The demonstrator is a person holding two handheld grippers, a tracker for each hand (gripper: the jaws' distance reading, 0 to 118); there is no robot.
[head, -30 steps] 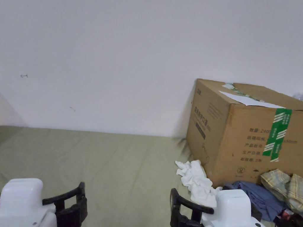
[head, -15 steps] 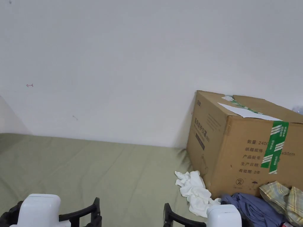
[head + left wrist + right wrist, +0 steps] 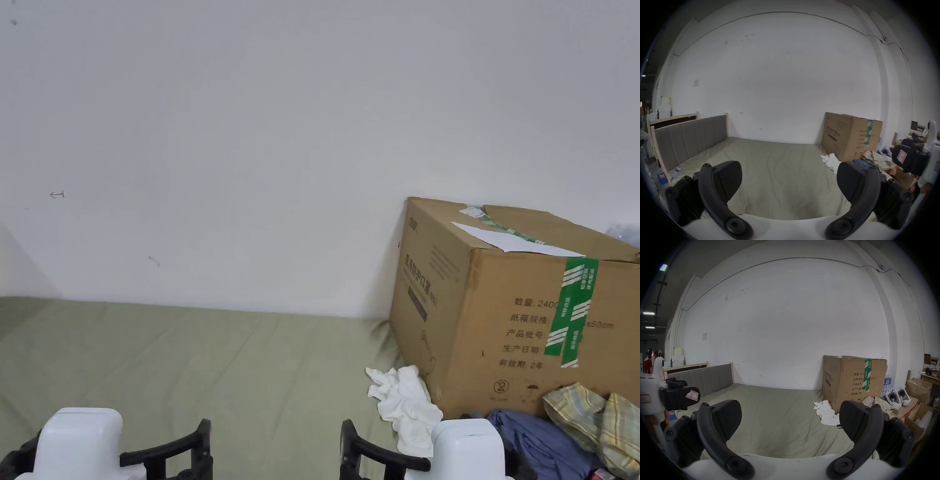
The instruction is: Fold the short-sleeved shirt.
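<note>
Left gripper (image 3: pixel 789 178): released, jaws spread wide, nothing between them. Right gripper (image 3: pixel 790 418): likewise released and empty. Both held low over the near edge of the bed sheet (image 3: pixel 187 362), level with each other, well apart from any cloth.

Step in hand, as judged: start of task, no garment taken up, nothing laid out, no fold made. Open stretch of sheet ahead available as a working surface.

Short-sleeved shirt: judged to be among the clothes bunched at the foot of the cardboard box (image 3: pixel 500 312), far right of the sheet; which piece, not determinable while all lie crumpled.

Next move, as judged: reach forward and right to the heap, single out the shirt, pinch at collar or shoulder seam, draw clear of its neighbours, spread flat on the open sheet. Care needed not to drag a second piece along.

Count:
- grippers: two
- cardboard box: one, against the wall
- white garment (image 3: pixel 406 406): one, touching the box's near corner
- blue garment (image 3: pixel 544 440): one, just beside the white
- plaid garment (image 3: pixel 594 412): one or two pieces, cannot tell
- padded headboard (image 3: pixel 688 138): one, left end of the bed
</note>
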